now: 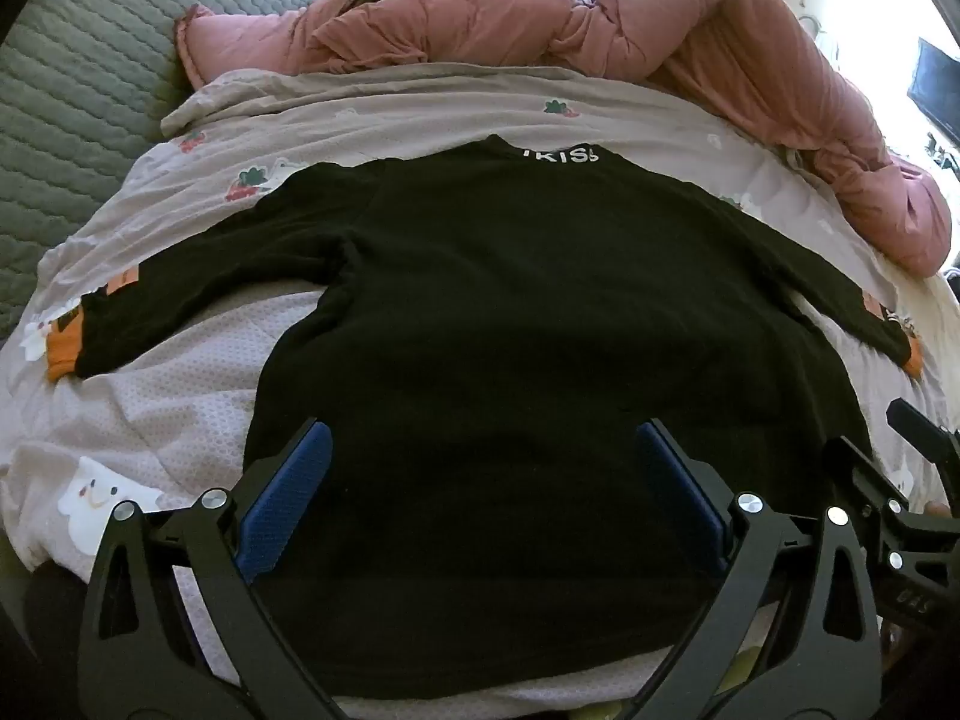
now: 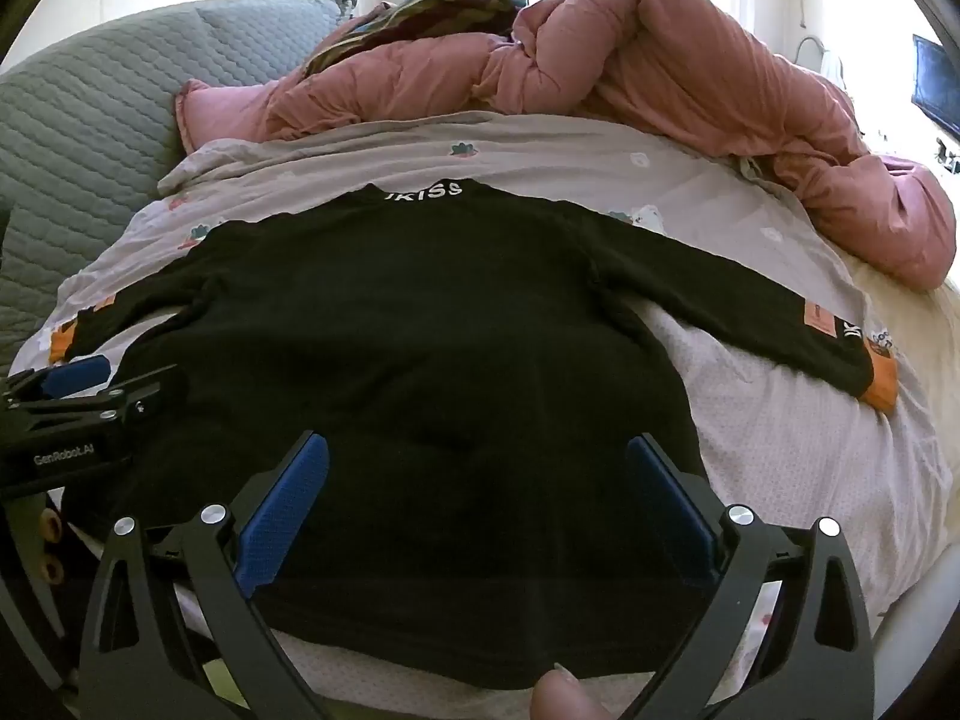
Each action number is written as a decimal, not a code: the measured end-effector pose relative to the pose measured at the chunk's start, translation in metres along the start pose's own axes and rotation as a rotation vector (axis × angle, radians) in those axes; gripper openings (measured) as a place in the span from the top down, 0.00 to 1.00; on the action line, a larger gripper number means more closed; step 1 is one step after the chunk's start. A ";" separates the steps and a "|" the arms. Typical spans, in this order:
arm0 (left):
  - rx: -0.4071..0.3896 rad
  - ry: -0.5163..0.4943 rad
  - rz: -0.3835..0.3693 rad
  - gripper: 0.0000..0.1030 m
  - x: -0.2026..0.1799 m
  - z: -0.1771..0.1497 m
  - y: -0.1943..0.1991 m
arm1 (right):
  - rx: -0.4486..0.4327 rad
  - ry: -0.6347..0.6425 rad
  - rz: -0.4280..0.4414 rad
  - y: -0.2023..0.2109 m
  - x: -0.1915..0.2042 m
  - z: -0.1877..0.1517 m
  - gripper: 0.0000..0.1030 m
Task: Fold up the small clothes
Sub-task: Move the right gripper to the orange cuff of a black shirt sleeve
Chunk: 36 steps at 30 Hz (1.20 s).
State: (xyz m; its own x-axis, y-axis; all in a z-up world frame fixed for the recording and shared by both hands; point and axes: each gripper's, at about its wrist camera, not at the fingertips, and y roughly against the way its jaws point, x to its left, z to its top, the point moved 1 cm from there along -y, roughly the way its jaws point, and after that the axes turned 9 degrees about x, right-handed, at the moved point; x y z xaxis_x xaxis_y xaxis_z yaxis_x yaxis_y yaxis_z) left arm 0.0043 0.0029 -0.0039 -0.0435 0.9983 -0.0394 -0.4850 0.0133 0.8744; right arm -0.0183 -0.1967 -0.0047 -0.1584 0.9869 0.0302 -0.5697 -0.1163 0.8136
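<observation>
Both grippers: left gripper (image 1: 477, 450) and right gripper (image 2: 477, 459) gape wide, holding nothing.
Shirt: black top (image 1: 510, 300) lies flat, mid-frame.
Next: I'd pinch one sleeve (image 2: 780, 324), fold inward.

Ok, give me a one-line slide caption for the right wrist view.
Open right tool above a black top spread flat, sleeves out, on a bed.

left claw (image 1: 477, 438): jaws wide, tilted down, nothing gripped | right claw (image 2: 477, 450): jaws wide, tilted down, nothing gripped
</observation>
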 end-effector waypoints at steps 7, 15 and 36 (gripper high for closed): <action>-0.001 0.001 0.000 0.08 0.000 0.000 0.000 | 0.001 0.001 0.001 0.000 -0.001 0.000 0.04; -0.002 0.001 0.000 0.08 0.001 -0.001 0.000 | -0.011 0.002 0.001 0.005 0.004 -0.002 0.04; 0.026 0.005 0.009 0.08 0.003 0.015 -0.008 | 0.044 -0.032 -0.014 -0.012 -0.018 0.010 0.04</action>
State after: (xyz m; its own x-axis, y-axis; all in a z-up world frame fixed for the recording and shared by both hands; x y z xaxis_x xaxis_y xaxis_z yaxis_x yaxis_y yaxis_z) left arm 0.0214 0.0062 -0.0035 -0.0522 0.9981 -0.0333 -0.4615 0.0054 0.8871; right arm -0.0005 -0.2121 -0.0093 -0.1239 0.9916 0.0365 -0.5359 -0.0978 0.8386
